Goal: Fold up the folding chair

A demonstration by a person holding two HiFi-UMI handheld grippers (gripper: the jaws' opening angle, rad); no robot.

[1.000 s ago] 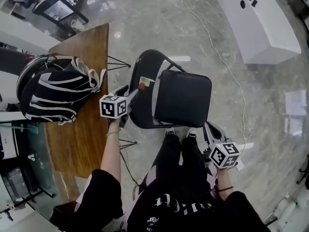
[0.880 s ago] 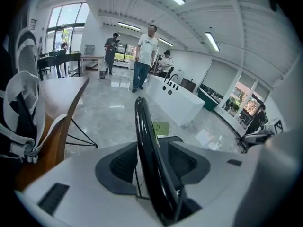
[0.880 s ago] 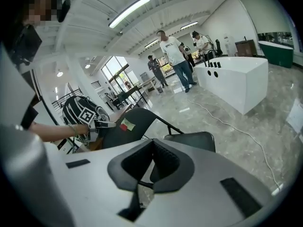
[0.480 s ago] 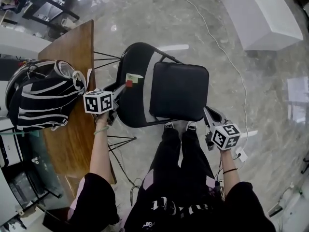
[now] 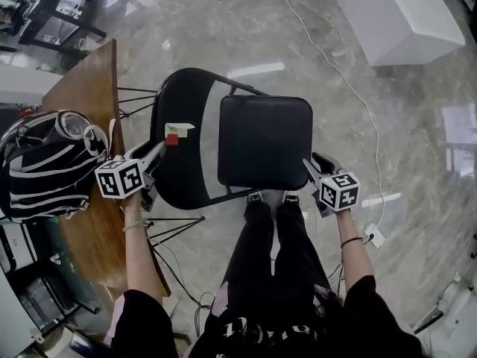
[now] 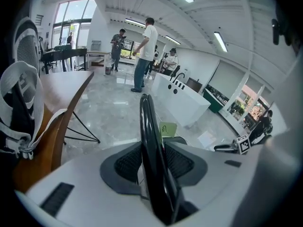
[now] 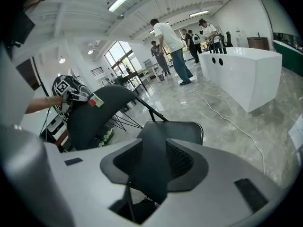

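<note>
The folding chair (image 5: 223, 148) stands unfolded on the marble floor (image 5: 298, 43), just in front of the person's legs (image 5: 272, 259). Its seat (image 5: 264, 144) is level and its curved backrest (image 5: 168, 103) is at the seat's 9 o'clock. The left gripper (image 5: 158, 154) holds the backrest's rim at about 8 o'clock, beside a red-and-white tag (image 5: 177, 131). Its jaws have just been closing and now stand narrow, with the 2 pads on the black rim. The right gripper (image 5: 309, 168) is at the seat's 4 o'clock corner. Its jaws have just been opening and stand part-way apart with that corner between them. A wooden table (image 5: 89, 95) bearing a black-and-white backpack (image 5: 45, 170) lies at the chair's 9 o'clock. A white counter (image 5: 395, 13) stands at 1 o'clock.
</note>
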